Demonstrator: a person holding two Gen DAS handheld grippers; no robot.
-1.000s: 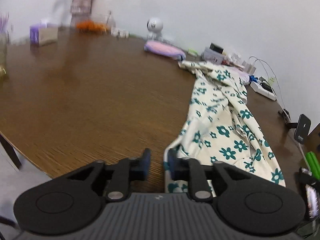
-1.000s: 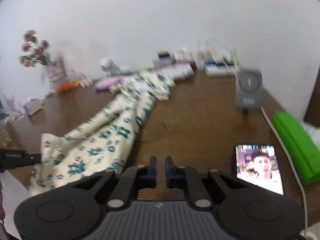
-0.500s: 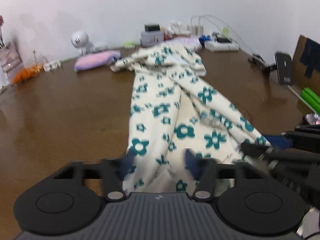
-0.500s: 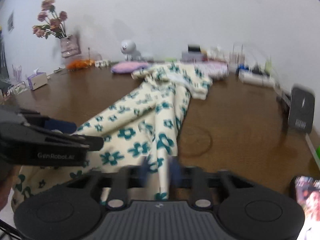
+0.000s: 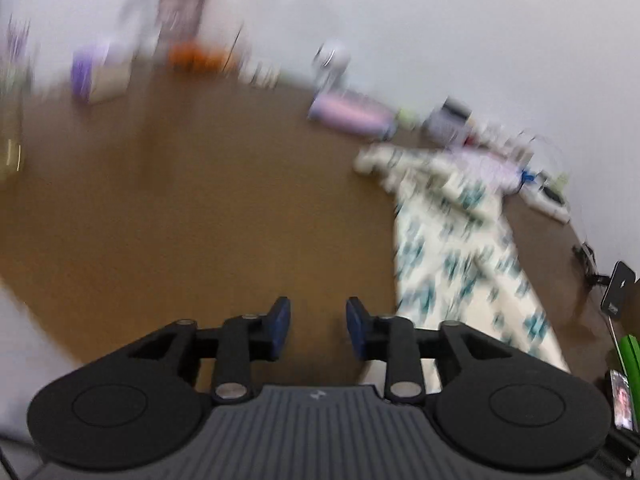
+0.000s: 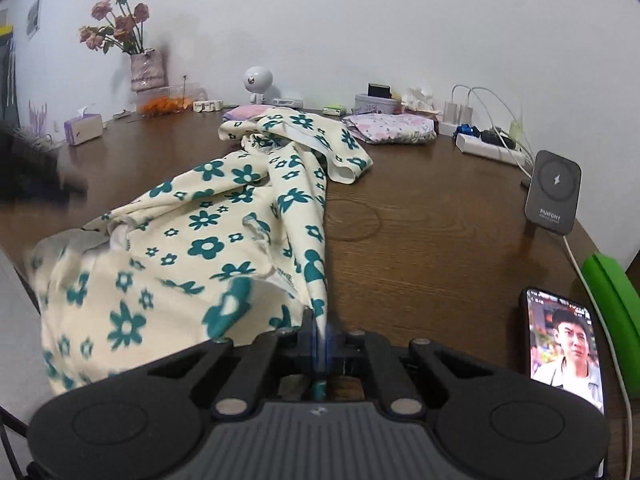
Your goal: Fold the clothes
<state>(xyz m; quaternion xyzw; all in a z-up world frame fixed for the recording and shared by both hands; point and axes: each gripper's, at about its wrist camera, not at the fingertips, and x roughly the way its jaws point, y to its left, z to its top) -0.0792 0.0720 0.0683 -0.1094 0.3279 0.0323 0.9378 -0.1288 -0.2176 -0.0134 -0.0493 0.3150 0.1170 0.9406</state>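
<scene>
Fabric of the cream garment (image 6: 224, 236) with teal flowers was pinched between the closed fingers of the right gripper (image 6: 320, 344), which pointed down toward the near edge of the brown wooden table (image 6: 432, 232); from that grip the cloth ran away across the table in a long rumpled strip toward the wall. The left gripper (image 5: 318, 330) hung over bare wood just left of the garment (image 5: 452, 248), its jaws having just been opening, with a clear gap and nothing between the blue pads (image 5: 280, 320); that view was smeared by motion. Right of the garment lay a phone (image 6: 564, 344) with a lit screen, a green object (image 6: 616, 292) beyond it at the table's edge, and a dark charging stand (image 6: 554, 192) further back. Behind the garment, along the wall, stood a folded pink cloth (image 6: 392, 128), a white power strip (image 6: 492, 148) with cables, a small round white figure (image 6: 258, 82), a vase of flowers (image 6: 146, 68) and a tissue box (image 6: 84, 128).
</scene>
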